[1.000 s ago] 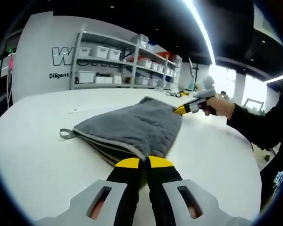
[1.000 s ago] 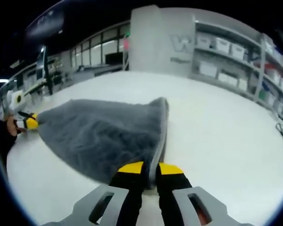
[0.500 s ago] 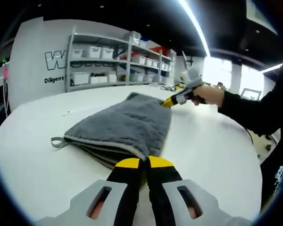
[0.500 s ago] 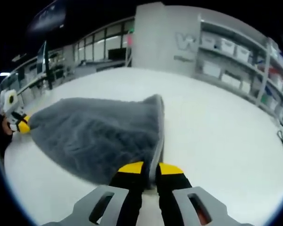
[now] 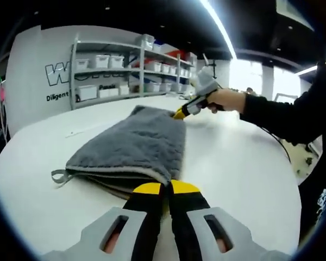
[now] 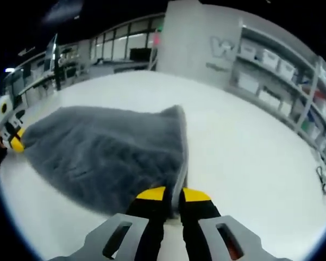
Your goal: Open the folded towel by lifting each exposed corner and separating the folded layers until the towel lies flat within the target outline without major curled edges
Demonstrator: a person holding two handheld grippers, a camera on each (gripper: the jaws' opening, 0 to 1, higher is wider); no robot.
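Gray towel (image 5: pixel 133 144) is lying folded near the middle of the white desk (image 5: pixel 244 168). Left hand-held gripper (image 5: pixel 162 188) and right hand-held gripper (image 6: pixel 173 194) are each pinching one corner of the top layer. Next move, likely: lifting both corners together and peeling that layer back.

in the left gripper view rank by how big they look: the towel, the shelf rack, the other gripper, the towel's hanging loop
1. towel
2. shelf rack, though it stands far back, so its true size is surely greater
3. right gripper
4. hanging loop
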